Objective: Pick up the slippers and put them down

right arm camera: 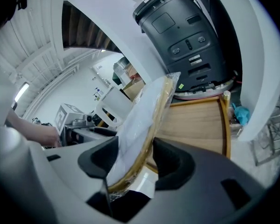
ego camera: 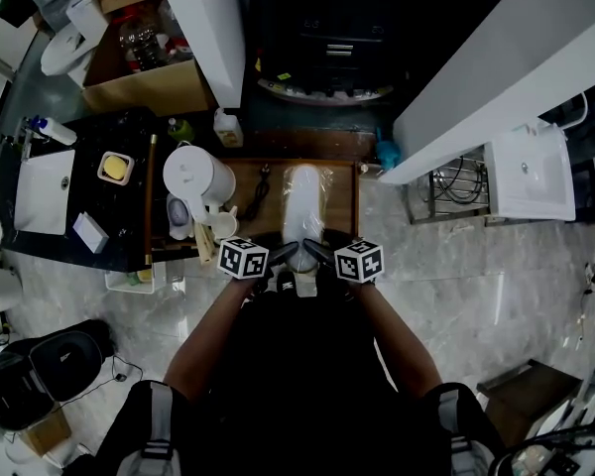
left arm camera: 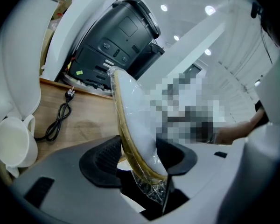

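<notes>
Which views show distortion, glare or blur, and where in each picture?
Head view: the wrapped slippers are a washed-out, soft white shape, and the room's edges bow. Left gripper view: strong fisheye bending, ceiling lights glaring. Right gripper view: same bending, pale bright background at the left.

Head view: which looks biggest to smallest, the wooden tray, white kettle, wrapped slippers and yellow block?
1. wooden tray
2. white kettle and wrapped slippers: about alike, so no ranking
3. yellow block

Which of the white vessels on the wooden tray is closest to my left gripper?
The small handled mug, right beside the left gripper that grips the slippers; the tall kettle stands farther back on the tray.
</notes>
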Tool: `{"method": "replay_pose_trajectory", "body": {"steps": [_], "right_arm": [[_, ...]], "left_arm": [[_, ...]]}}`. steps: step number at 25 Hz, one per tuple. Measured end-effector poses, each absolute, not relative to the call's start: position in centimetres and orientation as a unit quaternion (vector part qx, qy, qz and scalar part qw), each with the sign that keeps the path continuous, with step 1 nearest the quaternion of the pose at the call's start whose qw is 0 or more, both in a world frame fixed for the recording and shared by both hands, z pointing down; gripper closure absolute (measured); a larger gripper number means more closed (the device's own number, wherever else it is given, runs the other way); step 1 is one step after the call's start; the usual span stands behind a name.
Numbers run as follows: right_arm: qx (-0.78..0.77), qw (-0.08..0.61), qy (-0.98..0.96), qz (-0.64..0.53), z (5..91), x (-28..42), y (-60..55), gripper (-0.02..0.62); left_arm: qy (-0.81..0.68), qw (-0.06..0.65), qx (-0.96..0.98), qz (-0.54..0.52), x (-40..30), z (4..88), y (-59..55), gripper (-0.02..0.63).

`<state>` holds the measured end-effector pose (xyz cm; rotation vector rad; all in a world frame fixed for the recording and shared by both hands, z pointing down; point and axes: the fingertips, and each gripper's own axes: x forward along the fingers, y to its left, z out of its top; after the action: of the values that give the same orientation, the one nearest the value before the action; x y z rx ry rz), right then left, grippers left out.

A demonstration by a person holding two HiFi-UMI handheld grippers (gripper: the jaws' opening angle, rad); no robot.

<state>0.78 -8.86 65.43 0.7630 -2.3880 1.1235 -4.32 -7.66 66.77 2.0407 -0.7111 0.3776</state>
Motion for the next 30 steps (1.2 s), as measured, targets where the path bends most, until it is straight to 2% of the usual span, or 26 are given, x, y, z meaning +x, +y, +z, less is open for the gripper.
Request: {"method": "replay_pose_trajectory", "body": {"steps": [10, 30], "right_arm": [[0.275, 0.166, -0.864, 0.389, 62.1, 0.4, -7.7, 0.36], [0.273, 0.149, -0.879, 0.361, 58.3, 0.1, -6.2, 0.36]], "left_arm": [[-0.292, 0.437, 0.841, 0.13, -4.8, 63.3, -6.6, 0.365], [-0.297, 0.397, 0.862, 0.104, -5.1, 59.0, -5.3, 0.379]]}}
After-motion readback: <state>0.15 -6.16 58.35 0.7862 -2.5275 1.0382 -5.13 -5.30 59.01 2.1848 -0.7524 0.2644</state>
